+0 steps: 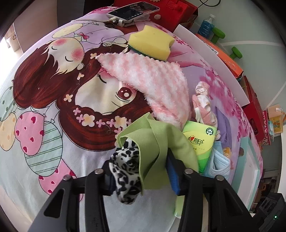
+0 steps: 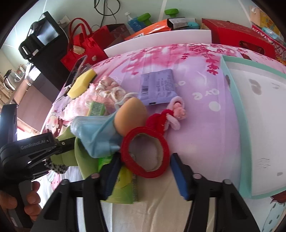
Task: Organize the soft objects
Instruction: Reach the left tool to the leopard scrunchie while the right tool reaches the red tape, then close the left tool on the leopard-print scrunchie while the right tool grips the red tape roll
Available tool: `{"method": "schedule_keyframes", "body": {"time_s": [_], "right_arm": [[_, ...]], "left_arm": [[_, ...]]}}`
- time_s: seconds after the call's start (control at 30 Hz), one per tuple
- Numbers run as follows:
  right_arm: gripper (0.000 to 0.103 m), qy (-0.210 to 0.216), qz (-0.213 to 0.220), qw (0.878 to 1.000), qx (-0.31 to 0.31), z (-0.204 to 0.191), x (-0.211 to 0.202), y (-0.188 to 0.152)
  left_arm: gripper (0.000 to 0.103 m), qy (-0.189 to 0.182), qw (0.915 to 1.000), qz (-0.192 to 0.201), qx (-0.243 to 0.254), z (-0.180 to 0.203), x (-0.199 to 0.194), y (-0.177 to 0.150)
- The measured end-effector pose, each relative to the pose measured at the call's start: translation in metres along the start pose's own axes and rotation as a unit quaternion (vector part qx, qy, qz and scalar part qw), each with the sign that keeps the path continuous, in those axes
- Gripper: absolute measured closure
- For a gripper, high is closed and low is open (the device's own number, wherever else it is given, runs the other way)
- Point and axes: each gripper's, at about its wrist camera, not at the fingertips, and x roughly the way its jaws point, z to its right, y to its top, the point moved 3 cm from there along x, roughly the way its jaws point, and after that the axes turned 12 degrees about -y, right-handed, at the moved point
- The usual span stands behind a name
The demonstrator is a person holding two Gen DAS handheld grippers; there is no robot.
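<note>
My left gripper (image 1: 141, 167) is shut on a bundle of two cloths, a green cloth (image 1: 157, 142) and a leopard-print cloth (image 1: 125, 171), which fill the gap between its pads. In the right wrist view the same gripper (image 2: 59, 144) holds that bundle at the left edge. My right gripper (image 2: 145, 158) stands open just over a red fuzzy ring (image 2: 141, 130), which lies between its fingertips with narrow gaps at both pads. A red twisted cord joins the ring to a small pink plush (image 2: 177, 110). All of it rests on a cartoon-print bedsheet (image 1: 44, 107).
A pink fluffy towel (image 1: 152, 80), yellow sponge (image 1: 152, 42), green tissue pack (image 1: 200, 141), blue face mask (image 2: 96, 135), tan rounded object (image 2: 130, 116) and purple packet (image 2: 157, 87) crowd the bed. A phone (image 1: 134, 10) lies at the far edge. Red bags and boxes (image 2: 237, 35) stand beyond.
</note>
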Motion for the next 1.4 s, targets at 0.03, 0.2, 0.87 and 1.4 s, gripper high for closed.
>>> {"method": "schedule_keyframes", "body": {"time_s": [0.03, 0.2, 0.87, 1.4], "right_arm": [[0.046, -0.002, 0.001, 1.0, -0.002, -0.001, 0.0, 0.0], [0.047, -0.003, 0.001, 1.0, -0.003, -0.002, -0.001, 0.0], [0.047, -0.017, -0.004, 1.0, -0.01, 0.001, -0.004, -0.001], [0.047, -0.027, -0.01, 1.0, -0.005, 0.008, -0.004, 0.0]], "left_arm": [[0.061, -0.001, 1.0, 0.002, 0.0, 0.001, 0.0, 0.001], [0.069, -0.013, 0.9999, 0.008, 0.006, 0.003, -0.008, -0.001], [0.065, -0.037, 0.999, -0.003, -0.026, -0.004, -0.016, -0.003], [0.063, -0.069, 0.9952, 0.052, -0.046, -0.006, -0.056, 0.0]]}}
